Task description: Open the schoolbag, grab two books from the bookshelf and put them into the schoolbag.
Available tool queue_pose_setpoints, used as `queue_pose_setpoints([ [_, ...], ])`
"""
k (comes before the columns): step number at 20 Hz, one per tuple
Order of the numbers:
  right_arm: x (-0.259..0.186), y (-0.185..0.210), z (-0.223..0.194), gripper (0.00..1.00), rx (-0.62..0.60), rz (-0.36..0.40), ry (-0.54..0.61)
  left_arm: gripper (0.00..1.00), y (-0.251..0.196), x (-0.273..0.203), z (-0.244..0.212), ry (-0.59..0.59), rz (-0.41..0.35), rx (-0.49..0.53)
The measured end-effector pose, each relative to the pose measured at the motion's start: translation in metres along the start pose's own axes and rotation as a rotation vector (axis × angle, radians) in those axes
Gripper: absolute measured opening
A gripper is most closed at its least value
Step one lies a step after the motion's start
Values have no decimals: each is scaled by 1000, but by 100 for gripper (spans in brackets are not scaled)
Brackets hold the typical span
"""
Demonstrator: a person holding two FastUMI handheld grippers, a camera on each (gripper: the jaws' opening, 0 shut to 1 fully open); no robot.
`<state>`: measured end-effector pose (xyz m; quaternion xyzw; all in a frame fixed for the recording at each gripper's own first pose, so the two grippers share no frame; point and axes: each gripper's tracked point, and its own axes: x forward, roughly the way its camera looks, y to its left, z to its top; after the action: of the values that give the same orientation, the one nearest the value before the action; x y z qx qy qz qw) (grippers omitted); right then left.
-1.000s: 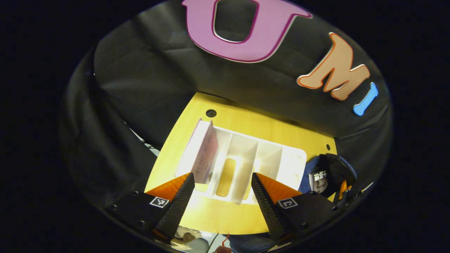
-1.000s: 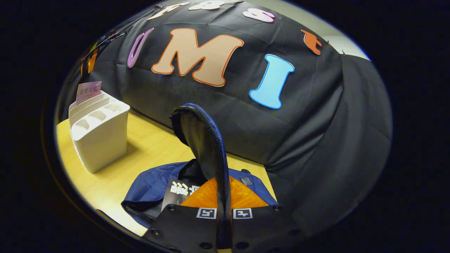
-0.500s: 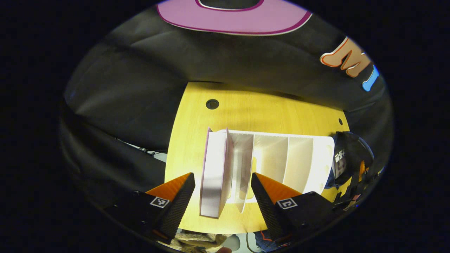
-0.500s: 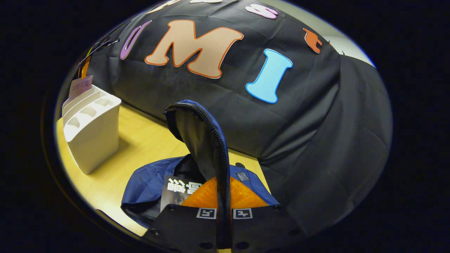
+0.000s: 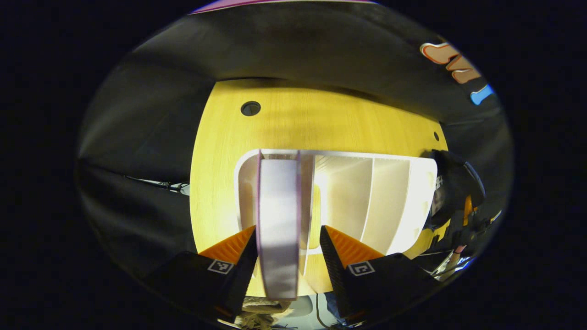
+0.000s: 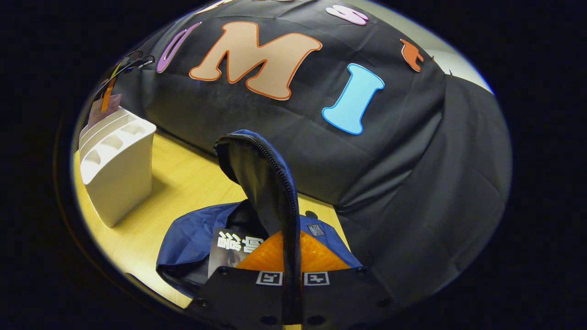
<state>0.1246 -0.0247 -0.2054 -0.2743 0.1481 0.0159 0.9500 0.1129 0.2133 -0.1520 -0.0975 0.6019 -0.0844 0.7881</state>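
The left gripper (image 5: pixel 286 254) is open, straddling 1 book (image 5: pixel 277 220) upright in the white bookshelf (image 5: pixel 394 201). The right gripper (image 6: pixel 292 256) clamps the schoolbag (image 6: pixel 192 238) flap (image 6: pixel 261 183), holding it raised. Risk: an off-centre closure may tilt the book against a divider.
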Motion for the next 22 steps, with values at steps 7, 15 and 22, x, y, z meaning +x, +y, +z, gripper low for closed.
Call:
queue_pose_setpoints([
  [7,0,1,-1,3,-15,9,0,40,14,16,-2,75,64,-18],
  [15,0,4,-1,4,-36,34,-1,36,21,-41,-26,73,163,-88],
  [22,-1,2,0,3,-25,61,-12,35,-27,-144,-36,-39,161,-123],
])
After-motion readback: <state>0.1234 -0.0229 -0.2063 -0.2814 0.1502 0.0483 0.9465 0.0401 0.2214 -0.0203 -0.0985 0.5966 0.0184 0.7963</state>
